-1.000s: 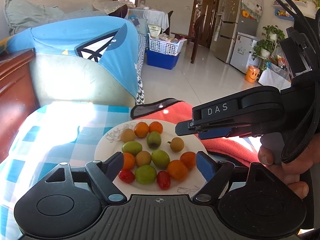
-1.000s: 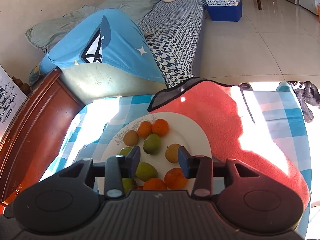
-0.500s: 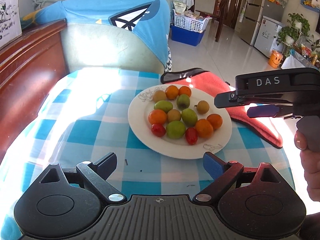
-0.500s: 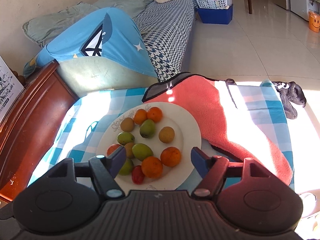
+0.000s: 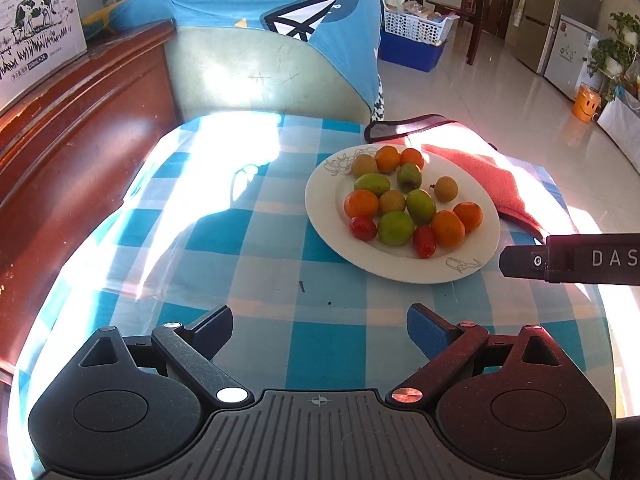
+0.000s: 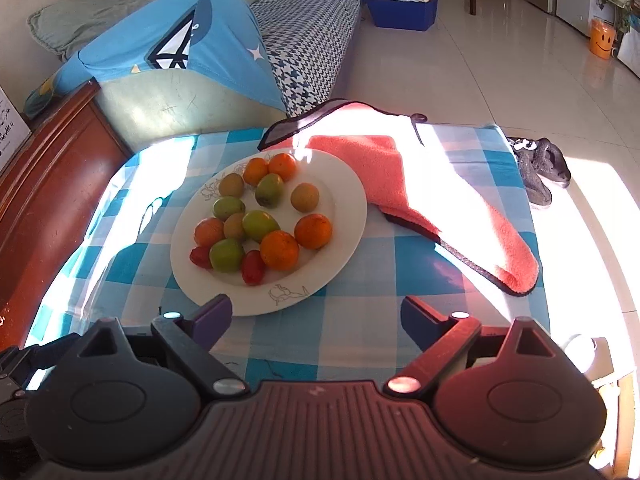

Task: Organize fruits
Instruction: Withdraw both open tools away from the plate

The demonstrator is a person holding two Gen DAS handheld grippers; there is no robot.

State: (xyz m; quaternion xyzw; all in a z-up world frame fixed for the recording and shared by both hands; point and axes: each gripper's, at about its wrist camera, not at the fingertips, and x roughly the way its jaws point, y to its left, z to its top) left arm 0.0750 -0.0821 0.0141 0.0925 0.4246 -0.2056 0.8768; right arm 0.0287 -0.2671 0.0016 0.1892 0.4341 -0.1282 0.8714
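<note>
You are holding your left gripper (image 5: 320, 330) over the checked cloth (image 5: 256, 248), its fingers spread wide with nothing between them and touching nothing. Your right gripper (image 6: 316, 314) is opening, its jaws already wide and gripping nothing, its left finger (image 6: 214, 312) hovering over the near rim of the plate (image 6: 344, 216). The plate is sitting just beyond, carrying the fruits (image 6: 260, 220): oranges, green and tan fruits, and red tomatoes bunched toward its left side. A pink towel (image 6: 432, 196) is lying against the plate's right edge, and a sofa (image 6: 304, 32) is standing behind.
</note>
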